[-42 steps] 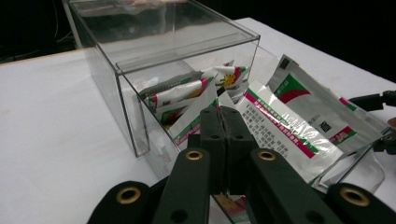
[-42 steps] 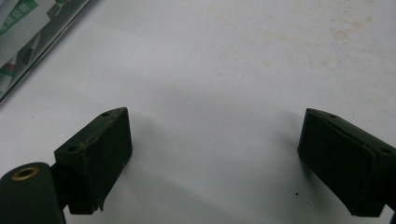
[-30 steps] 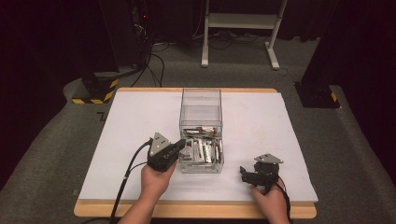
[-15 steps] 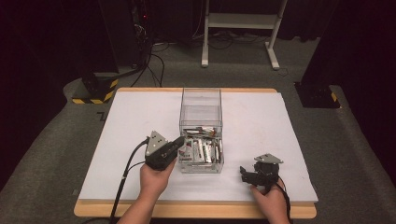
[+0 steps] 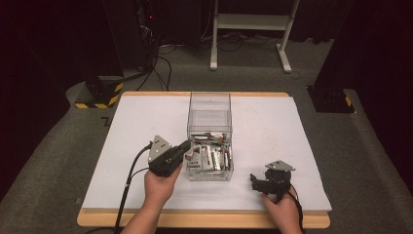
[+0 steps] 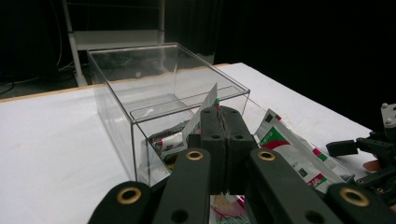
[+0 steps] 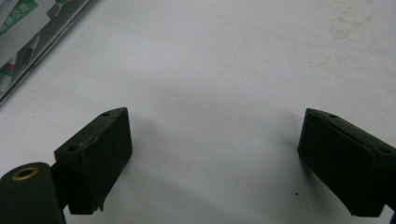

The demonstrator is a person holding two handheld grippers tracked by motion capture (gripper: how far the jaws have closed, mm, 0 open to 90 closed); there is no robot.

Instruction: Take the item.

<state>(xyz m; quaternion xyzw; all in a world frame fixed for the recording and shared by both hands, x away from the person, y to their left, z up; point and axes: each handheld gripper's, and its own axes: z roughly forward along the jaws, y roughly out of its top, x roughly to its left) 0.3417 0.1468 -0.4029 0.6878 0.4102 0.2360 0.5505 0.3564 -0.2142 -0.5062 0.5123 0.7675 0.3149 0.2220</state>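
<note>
High view: a white-topped counter [image 5: 146, 126] with a wooden edge carries a clear plastic box [image 5: 209, 105] near its centre. The box is a long, open-topped container running from near to far; its near half holds a pile of foil sachets [image 5: 210, 157] printed in white, green and red, while its far half looks bare.

Left tongs [image 5: 184, 146]: held in the person's left hand [image 5: 159, 184] just left of the box's near half, tips pointing right toward the box's left wall. In the left gripper view the two black jaws are pressed together, clamped on a single sachet [image 6: 203, 108] whose white edge rises above the jaw tips and whose printed end shows below them. The clear box stands behind the jaws, with further sachets lying to the right.

Right tongs [image 5: 253, 179]: held in the right hand [image 5: 282, 212] on the near right part of the counter, well apart from the box, tips pointing left. In the right gripper view the jaws stand wide apart over bare white surface, with nothing between them; a corner of the box with sachets shows at the far left.

A cable [image 5: 127, 185] trails from the left tongs toward the near edge.
</note>
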